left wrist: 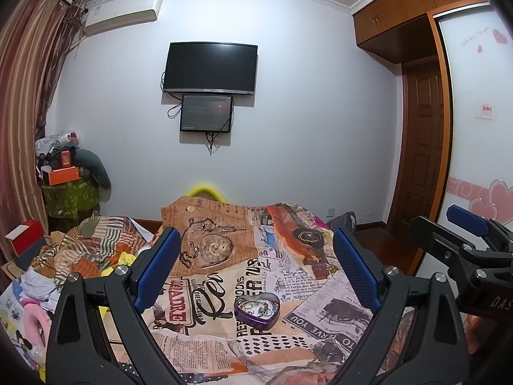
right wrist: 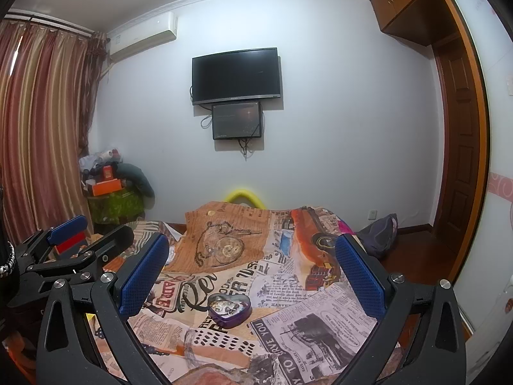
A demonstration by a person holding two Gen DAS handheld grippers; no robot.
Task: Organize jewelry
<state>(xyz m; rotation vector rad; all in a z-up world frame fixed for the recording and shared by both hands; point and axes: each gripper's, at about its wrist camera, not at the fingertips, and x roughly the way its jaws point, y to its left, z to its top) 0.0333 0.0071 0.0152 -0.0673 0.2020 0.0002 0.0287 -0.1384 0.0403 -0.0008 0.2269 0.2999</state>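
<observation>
A purple heart-shaped tin [left wrist: 256,310] lies open on the newspaper-print bed cover [left wrist: 288,272], with several small jewelry pieces heaped inside it. My left gripper [left wrist: 256,263] hovers above and just behind the tin, open, with nothing between its blue pads. In the right wrist view the same tin [right wrist: 229,309] sits low between the fingers of my right gripper [right wrist: 251,274], which is open and empty too. Each gripper shows in the other's view: the right gripper [left wrist: 449,224] at the right edge, the left gripper [right wrist: 93,234] at the left. Neither touches the tin.
A heap of crumpled clothes [left wrist: 80,250] and a red box [left wrist: 24,235] lie left of the bed. A dark bag [right wrist: 381,231] rests at the bed's far right corner, and a yellow foam ring [left wrist: 206,191] at its far end. A wardrobe [left wrist: 474,128] stands on the right.
</observation>
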